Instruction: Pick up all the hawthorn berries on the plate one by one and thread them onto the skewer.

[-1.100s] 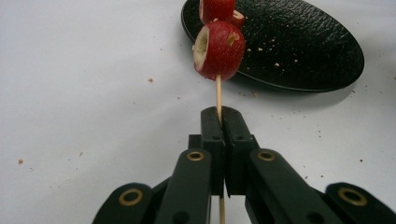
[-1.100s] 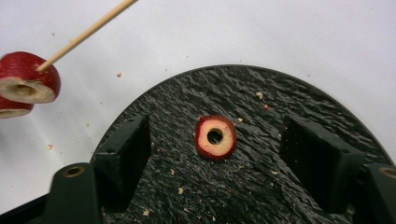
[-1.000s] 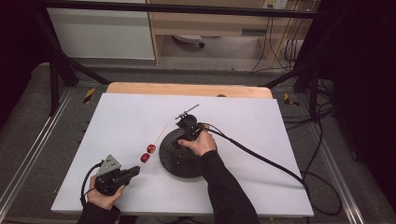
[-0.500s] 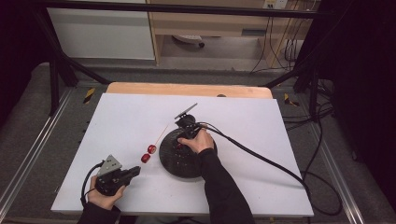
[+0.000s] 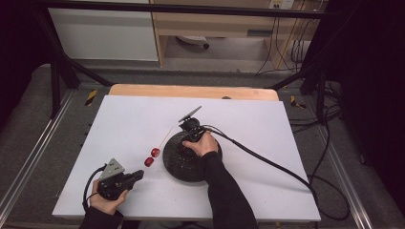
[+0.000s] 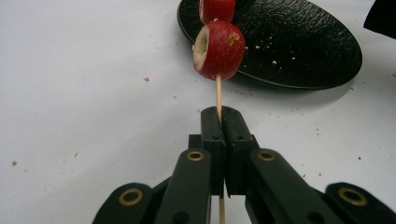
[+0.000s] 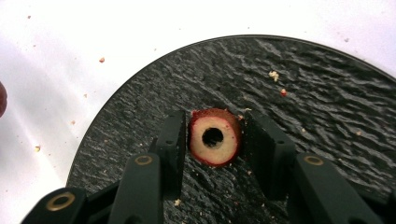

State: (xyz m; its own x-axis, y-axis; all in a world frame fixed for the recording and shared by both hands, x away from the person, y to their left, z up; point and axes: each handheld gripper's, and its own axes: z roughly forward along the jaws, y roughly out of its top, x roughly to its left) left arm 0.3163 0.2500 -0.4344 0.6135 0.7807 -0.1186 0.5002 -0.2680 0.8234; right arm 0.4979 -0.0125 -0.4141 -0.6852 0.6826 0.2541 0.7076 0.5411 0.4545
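Observation:
My left gripper is shut on a thin wooden skewer that carries two red fruits, held just above the white table near its front left. The skewer's far end points toward the back. My right gripper points down onto a black textured plate. Its jaws have just been closing, and a cored red fruit now sits pressed between the pads. In the high view the right hand covers that gripper over the plate.
Small crumbs lie scattered on the plate and on the white table top. The right gripper's black cable runs across the table to the right edge. A wooden board edge borders the table's back.
The right hand has shifted very slightly over the plate. The left hand and its skewer have stayed where they were.

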